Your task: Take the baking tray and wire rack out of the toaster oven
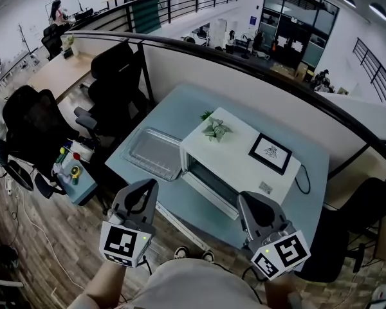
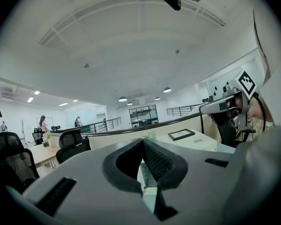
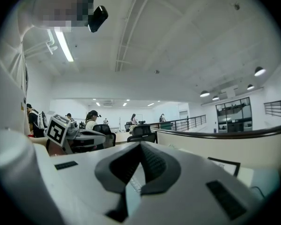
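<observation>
A white toaster oven (image 1: 238, 156) stands on the light blue table (image 1: 174, 108), its dark glass front (image 1: 211, 184) turned toward me. A shallow silver baking tray (image 1: 156, 152) lies flat on the table just left of the oven. I cannot make out a wire rack. Both grippers hover off the table's near edge, apart from everything. The left gripper (image 1: 149, 184) (image 2: 143, 140) is shut and empty, with the oven showing behind its pads. The right gripper (image 1: 246, 198) (image 3: 140, 144) also has its jaws together and holds nothing.
A framed picture (image 1: 271, 152) and a small plant (image 1: 215, 129) sit on the oven's top. A black cable (image 1: 302, 182) hangs at its right. Black office chairs (image 1: 116, 82) and a side table with colourful items (image 1: 74, 166) stand left. A partition wall (image 1: 257, 89) backs the table.
</observation>
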The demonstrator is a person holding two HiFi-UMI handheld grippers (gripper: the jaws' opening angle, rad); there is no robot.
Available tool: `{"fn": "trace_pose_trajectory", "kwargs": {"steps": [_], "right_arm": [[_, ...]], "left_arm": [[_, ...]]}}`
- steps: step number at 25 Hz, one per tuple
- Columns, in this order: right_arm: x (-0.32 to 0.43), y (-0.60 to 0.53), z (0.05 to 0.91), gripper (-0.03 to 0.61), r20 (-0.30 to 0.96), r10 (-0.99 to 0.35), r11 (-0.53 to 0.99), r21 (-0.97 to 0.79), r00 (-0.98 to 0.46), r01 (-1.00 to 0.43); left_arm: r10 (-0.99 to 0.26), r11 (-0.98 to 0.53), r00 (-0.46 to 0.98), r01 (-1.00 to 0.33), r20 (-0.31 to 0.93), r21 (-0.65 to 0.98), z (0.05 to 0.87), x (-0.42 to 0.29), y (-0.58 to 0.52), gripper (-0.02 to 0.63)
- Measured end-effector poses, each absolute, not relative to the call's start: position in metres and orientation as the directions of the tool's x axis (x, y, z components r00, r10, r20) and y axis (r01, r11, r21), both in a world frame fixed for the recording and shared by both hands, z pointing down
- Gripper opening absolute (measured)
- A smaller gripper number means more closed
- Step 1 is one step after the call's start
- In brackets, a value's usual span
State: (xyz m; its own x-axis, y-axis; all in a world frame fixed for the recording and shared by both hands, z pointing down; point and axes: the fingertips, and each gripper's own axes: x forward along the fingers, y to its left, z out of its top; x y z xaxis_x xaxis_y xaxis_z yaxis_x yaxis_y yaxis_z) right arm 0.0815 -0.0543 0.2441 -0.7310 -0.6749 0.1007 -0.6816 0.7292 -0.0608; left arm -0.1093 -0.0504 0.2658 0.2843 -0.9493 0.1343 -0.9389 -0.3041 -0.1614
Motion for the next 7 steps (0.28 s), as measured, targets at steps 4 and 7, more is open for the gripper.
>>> {"fn": "trace_pose_trajectory", "kwargs": {"steps": [4, 7], "right_arm": [[0.086, -0.053, 0.24, 0.003, 0.084, -0.682, 0.722, -0.078, -0.726, -0.687], [0.086, -0.053, 0.24, 0.003, 0.077, -0.682, 0.722, -0.084, -0.727, -0.686]], "left_arm": [[-0.95, -0.303, 0.286, -0.94, 0.124, -0.155, 0.257, -0.106, -0.051, 0.005], [-0.951, -0.303, 0.288, -0.941, 0.115, -0.149, 0.253, -0.104, -0.051, 0.005]]}}
